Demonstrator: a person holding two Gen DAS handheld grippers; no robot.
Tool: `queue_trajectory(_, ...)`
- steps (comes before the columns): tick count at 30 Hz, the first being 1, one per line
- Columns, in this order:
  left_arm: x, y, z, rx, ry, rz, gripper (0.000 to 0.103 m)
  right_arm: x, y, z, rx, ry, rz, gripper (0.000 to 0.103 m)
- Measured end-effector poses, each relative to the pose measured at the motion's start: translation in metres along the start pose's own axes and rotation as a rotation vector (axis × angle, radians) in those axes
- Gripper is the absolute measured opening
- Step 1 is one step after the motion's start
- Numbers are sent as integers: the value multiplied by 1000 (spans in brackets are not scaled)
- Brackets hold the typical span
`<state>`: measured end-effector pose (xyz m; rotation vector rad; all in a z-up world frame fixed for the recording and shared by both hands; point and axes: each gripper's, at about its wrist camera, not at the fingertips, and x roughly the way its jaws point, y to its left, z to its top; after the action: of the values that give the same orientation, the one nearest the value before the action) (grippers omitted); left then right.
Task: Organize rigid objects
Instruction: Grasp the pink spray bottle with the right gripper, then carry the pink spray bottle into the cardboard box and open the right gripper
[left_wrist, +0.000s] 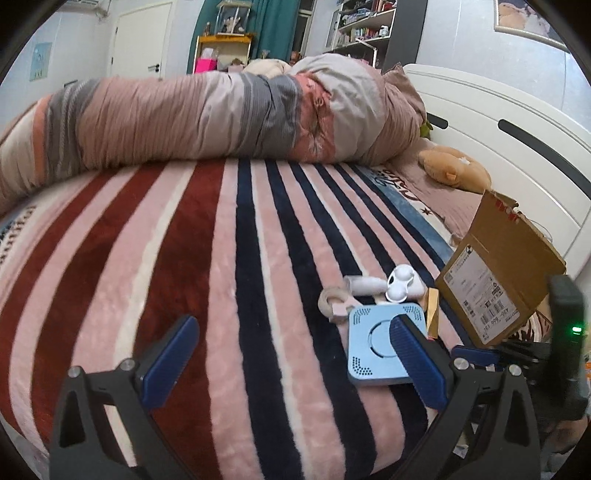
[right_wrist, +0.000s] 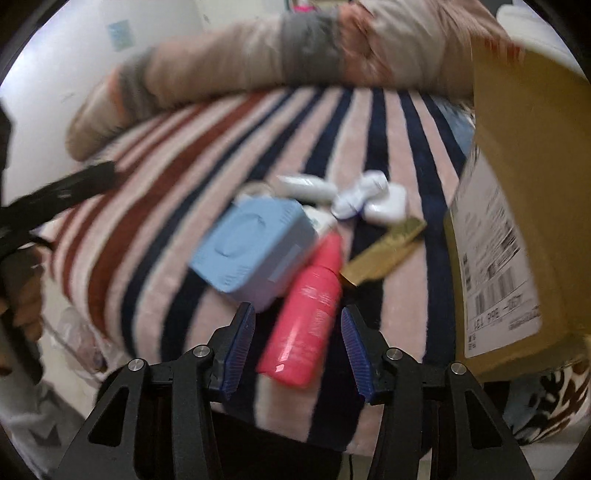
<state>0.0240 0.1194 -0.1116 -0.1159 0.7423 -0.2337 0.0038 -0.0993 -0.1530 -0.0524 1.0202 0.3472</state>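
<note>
A pile of small objects lies on the striped blanket (left_wrist: 207, 258) beside a cardboard box (left_wrist: 502, 273). It holds a light blue square case (left_wrist: 373, 332), white plastic pieces (left_wrist: 400, 282), a tape roll (left_wrist: 334, 301) and a gold bar-shaped box (left_wrist: 432, 314). My left gripper (left_wrist: 291, 362) is open and empty, its right finger in front of the blue case. In the blurred right wrist view, my right gripper (right_wrist: 297, 349) is open with a pink bottle (right_wrist: 310, 317) lying between its fingers. The blue case (right_wrist: 251, 251), gold box (right_wrist: 384, 247) and cardboard box (right_wrist: 517, 221) show there too.
A rolled duvet (left_wrist: 221, 118) lies across the far side of the bed. A plush toy (left_wrist: 454, 166) sits by the white headboard (left_wrist: 517, 122). The right gripper's black body with a green light (left_wrist: 567, 332) stands at the right edge. Shelves and a door are behind.
</note>
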Motion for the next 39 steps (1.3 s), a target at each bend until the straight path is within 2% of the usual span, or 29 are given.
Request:
queue_trajectory(1, 1, 0, -2, 0, 1, -5, 102, 7, -2, 1, 14, 23, -5, 35)
queue_trajectory(4, 0, -2, -4, 6, -1, -7, 102, 21, -5, 1, 55, 58, 20, 33)
queue_trajectory(9, -7, -8, -3, 13, -8, -22, 102, 18, -7, -2, 27, 52, 6, 31)
queue_trajectory(14, -10, -19, -2, 24, 1, -62, 102, -5, -7, -14, -28, -25, -36, 27)
queue_trajectory(19, -11, -38, 1, 46, 3, -112, 102, -25, -5, -15, -66, -74, -27, 27)
queue_trajectory(23, -14, -50, 4, 66, 0, -118, 102, -36, -2, -14, -80, -122, -24, 27)
queue_trajectory(29, -22, -63, 20, 66, 10, -271, 102, -76, 19, -6, -136, -281, 127, 27)
queue_trajectory(31, -26, -67, 29, 48, 10, -349, 102, -90, 27, -3, -175, -339, 151, 27)
queue_trajectory(33, -31, -69, 41, 22, 6, -430, 96, -107, 33, 0, -211, -406, 177, 27)
queue_trajectory(36, -38, -80, 58, 11, 3, -531, 67, -125, 33, 2, -232, -466, 218, 27)
queue_trajectory(37, -41, -85, 62, 18, 3, -549, 62, -132, 30, 3, -234, -490, 223, 27)
queue_trajectory(38, -44, -92, 67, 29, -1, -563, 52, -138, 26, 3, -231, -514, 224, 27)
queue_trajectory(39, -47, -101, 72, 42, -6, -571, 46, -144, 20, 4, -230, -535, 227, 27)
